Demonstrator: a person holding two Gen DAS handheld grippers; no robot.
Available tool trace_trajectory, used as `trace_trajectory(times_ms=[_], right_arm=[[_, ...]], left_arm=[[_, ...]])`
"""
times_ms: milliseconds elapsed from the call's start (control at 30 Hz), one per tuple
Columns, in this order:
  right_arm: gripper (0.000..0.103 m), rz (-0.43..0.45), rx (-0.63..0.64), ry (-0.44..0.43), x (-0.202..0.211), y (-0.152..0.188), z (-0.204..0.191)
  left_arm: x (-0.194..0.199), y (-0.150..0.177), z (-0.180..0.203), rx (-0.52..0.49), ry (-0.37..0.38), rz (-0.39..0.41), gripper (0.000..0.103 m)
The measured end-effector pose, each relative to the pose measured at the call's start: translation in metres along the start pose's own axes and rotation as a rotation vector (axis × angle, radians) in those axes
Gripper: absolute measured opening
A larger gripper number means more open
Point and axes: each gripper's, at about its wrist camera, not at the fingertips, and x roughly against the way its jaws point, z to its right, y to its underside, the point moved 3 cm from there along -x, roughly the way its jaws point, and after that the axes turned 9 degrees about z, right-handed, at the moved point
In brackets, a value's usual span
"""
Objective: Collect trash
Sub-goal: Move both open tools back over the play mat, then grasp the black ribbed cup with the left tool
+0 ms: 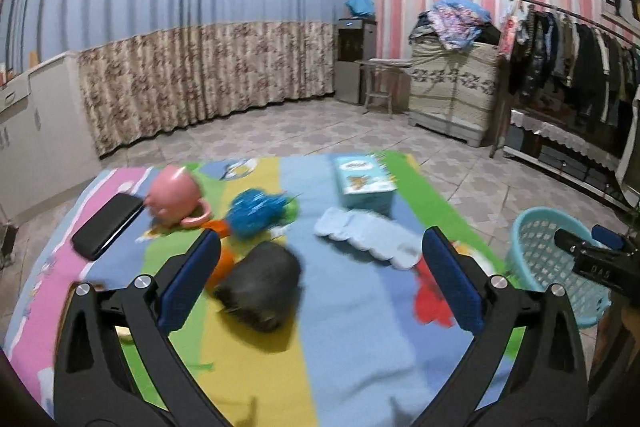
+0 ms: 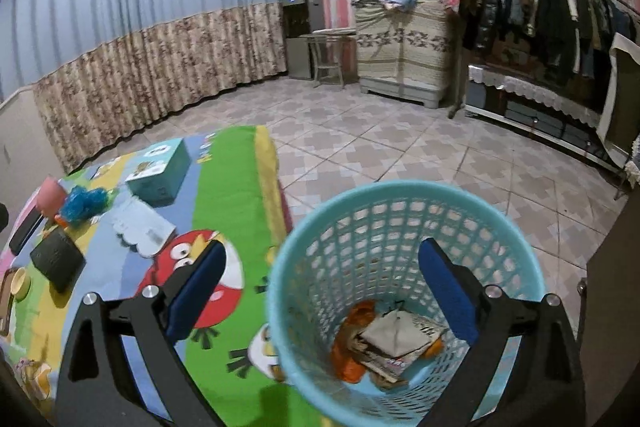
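Observation:
A light blue mesh trash basket stands on the floor by the table's right edge and holds orange peel and crumpled wrappers. It also shows in the left wrist view. My right gripper is open and empty above the basket's near rim. My left gripper is open and empty above the colourful cartoon tablecloth, with a black wallet between its fingers' line of sight. An orange scrap lies beside the wallet. A blue mesh puff lies behind it.
On the table are a pink mug, a black phone, a blue tissue box, a pale blue cloud-shaped pack and a small bowl. A clothes rack and a covered cabinet stand beyond the tiled floor.

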Motion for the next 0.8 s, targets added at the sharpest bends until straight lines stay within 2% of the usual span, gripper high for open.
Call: trace_trajectory(times_ms=[300, 467, 600, 800], right_arm=[[0.095, -0.046, 0.065, -0.059, -0.006, 0.012, -0.039], [0.095, -0.066, 0.092, -0.059, -0.01, 0.017, -0.056], [0.095, -0.072, 0.088, -0.065, -0.016, 0.019, -0.063], [0.095, -0.092, 0.096, -0.067, -0.02, 0.023, -0.069]], left_arm=[[0.012, 0.032, -0.084, 0.032, -0.123, -0.064, 0.097], [0.005, 0.051, -0.117, 0.064, -0.141, -0.121, 0.097], [-0.003, 0.056, -0.12, 0.074, -0.125, -0.141, 0.097], [-0.024, 0.052, -0.091, 0.037, -0.046, -0.157, 0.097]])
